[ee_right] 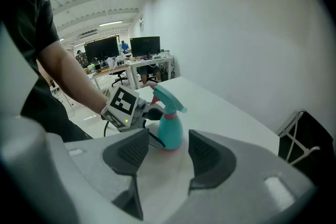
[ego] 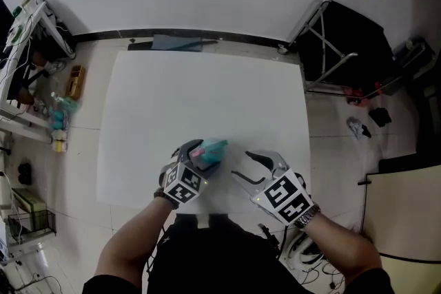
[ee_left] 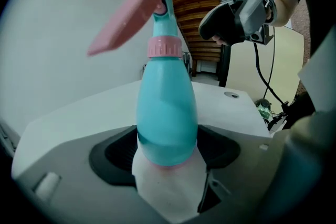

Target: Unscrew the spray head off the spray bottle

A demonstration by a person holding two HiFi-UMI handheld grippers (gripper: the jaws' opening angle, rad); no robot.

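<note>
A teal spray bottle (ego: 215, 149) with a pink collar (ee_left: 164, 47) and a pink trigger (ee_left: 125, 21) stands upright near the front edge of the white table (ego: 207, 100). My left gripper (ego: 195, 156) is shut on the bottle's lower body (ee_left: 167, 113), one pad on each side. The right gripper (ego: 242, 165) hovers just to the bottle's right with its jaws open and empty. In the right gripper view the bottle (ee_right: 170, 128) stands beyond the open jaws (ee_right: 168, 157), with the left gripper's marker cube (ee_right: 123, 107) beside it. The spray head (ee_right: 167, 96) sits on the bottle.
A black folding stand (ego: 337, 45) is on the floor at the table's back right. Shelves with small items (ego: 41, 79) line the left side. Cables and a dark object (ego: 379, 117) lie on the floor to the right. Office desks with monitors (ee_right: 126, 52) stand far behind.
</note>
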